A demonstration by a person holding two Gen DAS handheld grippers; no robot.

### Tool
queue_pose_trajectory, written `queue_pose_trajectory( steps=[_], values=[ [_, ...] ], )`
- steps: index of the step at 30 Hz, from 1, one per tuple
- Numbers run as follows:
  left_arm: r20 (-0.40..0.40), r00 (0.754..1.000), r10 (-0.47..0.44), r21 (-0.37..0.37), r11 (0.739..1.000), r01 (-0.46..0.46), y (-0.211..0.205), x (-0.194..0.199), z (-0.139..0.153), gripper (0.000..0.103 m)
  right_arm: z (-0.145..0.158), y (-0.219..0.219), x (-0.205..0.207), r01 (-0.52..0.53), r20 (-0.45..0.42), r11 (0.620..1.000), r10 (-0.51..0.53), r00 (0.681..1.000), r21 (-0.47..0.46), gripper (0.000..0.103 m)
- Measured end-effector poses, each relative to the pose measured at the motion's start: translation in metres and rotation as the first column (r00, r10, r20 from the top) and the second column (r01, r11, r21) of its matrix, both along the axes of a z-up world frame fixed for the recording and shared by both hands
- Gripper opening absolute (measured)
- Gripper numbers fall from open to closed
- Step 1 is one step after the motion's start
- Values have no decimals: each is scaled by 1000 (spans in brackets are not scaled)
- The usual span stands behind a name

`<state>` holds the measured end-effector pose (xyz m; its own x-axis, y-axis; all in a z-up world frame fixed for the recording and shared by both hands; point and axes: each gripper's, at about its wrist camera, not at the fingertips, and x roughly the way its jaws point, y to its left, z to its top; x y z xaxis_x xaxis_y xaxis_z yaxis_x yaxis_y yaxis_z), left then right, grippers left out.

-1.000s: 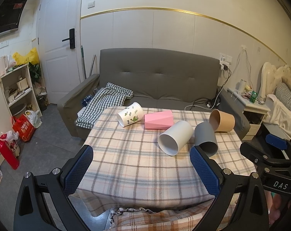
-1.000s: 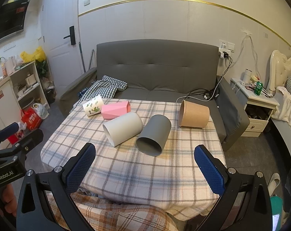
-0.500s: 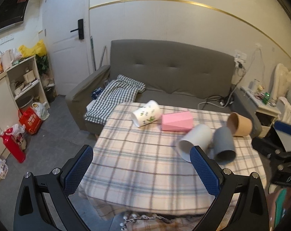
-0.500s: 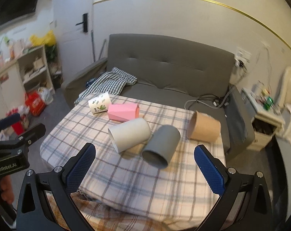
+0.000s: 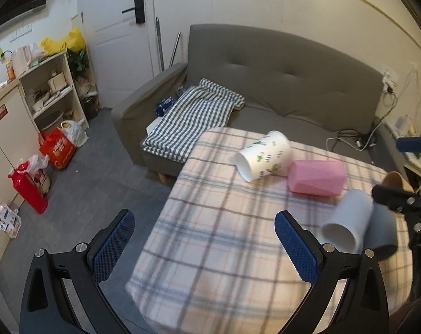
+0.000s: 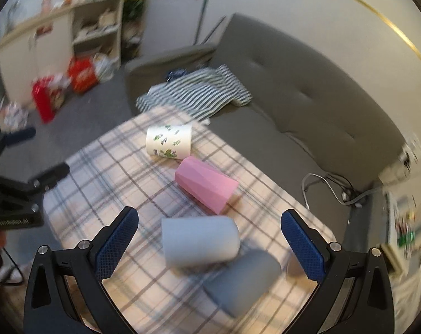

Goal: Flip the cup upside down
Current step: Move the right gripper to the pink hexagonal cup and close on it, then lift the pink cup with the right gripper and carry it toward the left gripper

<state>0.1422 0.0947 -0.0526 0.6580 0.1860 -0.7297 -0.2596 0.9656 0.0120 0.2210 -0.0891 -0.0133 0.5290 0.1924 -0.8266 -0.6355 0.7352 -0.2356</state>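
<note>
Several cups lie on their sides on a plaid-covered table (image 5: 210, 239). A white cup with green leaf prints (image 5: 262, 160) (image 6: 168, 141) lies farthest back, then a pink faceted cup (image 5: 317, 177) (image 6: 206, 185), a plain white cup (image 5: 346, 224) (image 6: 199, 240), a grey cup (image 5: 381, 235) (image 6: 242, 281) and a tan cup (image 5: 396, 181). My left gripper (image 5: 207, 246) is open and empty above the table's left part. My right gripper (image 6: 210, 246) is open and empty, hovering just over the plain white cup.
A grey sofa (image 5: 280, 83) with a checked cloth (image 5: 191, 119) stands behind the table. Shelves (image 5: 52, 94), bags and a red bottle (image 5: 28, 192) are on the floor at left. Cables (image 5: 358, 139) and a bedside stand are at right.
Both grippers have swung left and moved closer over the table. The right gripper now looks down on the plain white and pink cups. The cups have not moved.
</note>
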Motion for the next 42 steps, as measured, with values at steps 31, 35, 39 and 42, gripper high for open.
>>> queue_pose_trajectory(
  steps=[31,35,39,42],
  values=[
    [-137,990,-33,-33,999,29,-5,70,-58,103,-133,51,125,-213,-301,948,137,944,-237,70],
    [-112,993,-34,-43,999,29,-6,62,-43,103,-106,47,119,-140,-274,971,83,958,-196,68],
    [-78,996,-38,-39,999,35,-7,47,-23,103,-68,40,106,-54,-247,987,16,969,-150,67],
    [-43,998,-43,-47,998,41,-6,31,-4,103,-37,37,89,15,-234,993,-42,971,-117,66]
  ],
)
